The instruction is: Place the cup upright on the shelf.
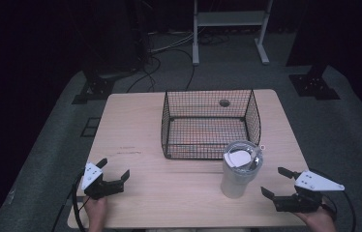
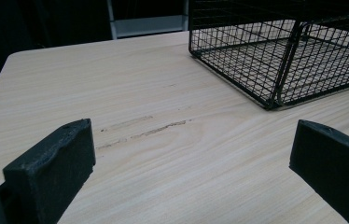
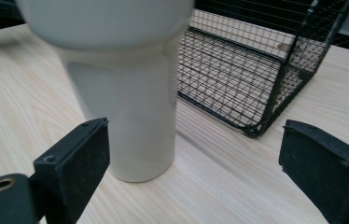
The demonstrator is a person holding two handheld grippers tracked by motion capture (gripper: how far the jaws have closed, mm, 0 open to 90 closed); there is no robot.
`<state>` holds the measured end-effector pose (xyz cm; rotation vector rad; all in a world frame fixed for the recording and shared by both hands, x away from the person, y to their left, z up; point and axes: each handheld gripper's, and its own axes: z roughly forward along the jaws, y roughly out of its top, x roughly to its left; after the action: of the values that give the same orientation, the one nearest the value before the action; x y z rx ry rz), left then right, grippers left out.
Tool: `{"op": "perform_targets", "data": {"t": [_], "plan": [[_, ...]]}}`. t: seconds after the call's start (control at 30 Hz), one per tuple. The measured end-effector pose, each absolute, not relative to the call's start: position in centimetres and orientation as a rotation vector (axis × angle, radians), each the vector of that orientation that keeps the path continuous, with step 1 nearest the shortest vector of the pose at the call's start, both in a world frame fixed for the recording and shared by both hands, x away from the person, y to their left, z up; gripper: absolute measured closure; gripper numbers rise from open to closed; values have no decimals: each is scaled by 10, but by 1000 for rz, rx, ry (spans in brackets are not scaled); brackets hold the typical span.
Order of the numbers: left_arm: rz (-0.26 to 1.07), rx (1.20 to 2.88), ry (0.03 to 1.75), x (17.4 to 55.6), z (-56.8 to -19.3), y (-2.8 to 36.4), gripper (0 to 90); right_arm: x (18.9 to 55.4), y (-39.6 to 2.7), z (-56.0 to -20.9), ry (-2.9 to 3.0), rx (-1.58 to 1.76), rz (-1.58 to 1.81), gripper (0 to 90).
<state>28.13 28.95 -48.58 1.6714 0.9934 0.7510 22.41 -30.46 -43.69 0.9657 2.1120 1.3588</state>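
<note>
Right tool (image 1: 276, 182) wide open, holding nothing, aimed at tumbler (image 1: 239, 169) from near table (image 1: 135, 125) edge. Left tool (image 1: 116, 169) likewise wide open and empty, parked at front-left, well apart from everything.

Tumbler upright on table, just in front of wire basket (image 1: 210, 123), between basket's front wall and right tool. Likely step: grab tumbler, lift into basket.

Advice: in right gripper view tumbler (image 3: 130, 93) sits left of centre, close to one pad (image 3: 77, 154). Shift tool sideways to centre before closing. Grip narrow lower body, not flared top. Keep it vertical, clear basket's (image 3: 256, 70) front rim on lift. Lid looks fitted, but cannot tell if sealed, so no tilting.

Hard to read: tumbler top cut off in right gripper view; contents unknown. Basket (image 2: 280, 51) floor appears empty through mesh, far corners dim. Dark round spot on table (image 1: 224, 103) behind basket, unclear whether hole or mark. Room beyond too dark to resolve.
</note>
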Motion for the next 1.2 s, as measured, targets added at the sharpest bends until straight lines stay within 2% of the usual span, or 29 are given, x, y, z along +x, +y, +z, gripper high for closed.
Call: {"op": "perform_targets", "data": {"t": [0.57,1.2], "plan": [[750,1672,992,281,-486,290,0,222,-281,-428,2187,879,1418,76],[751,1672,990,281,-486,289,0,239,-251,-440,2249,826,1456,72]]}}
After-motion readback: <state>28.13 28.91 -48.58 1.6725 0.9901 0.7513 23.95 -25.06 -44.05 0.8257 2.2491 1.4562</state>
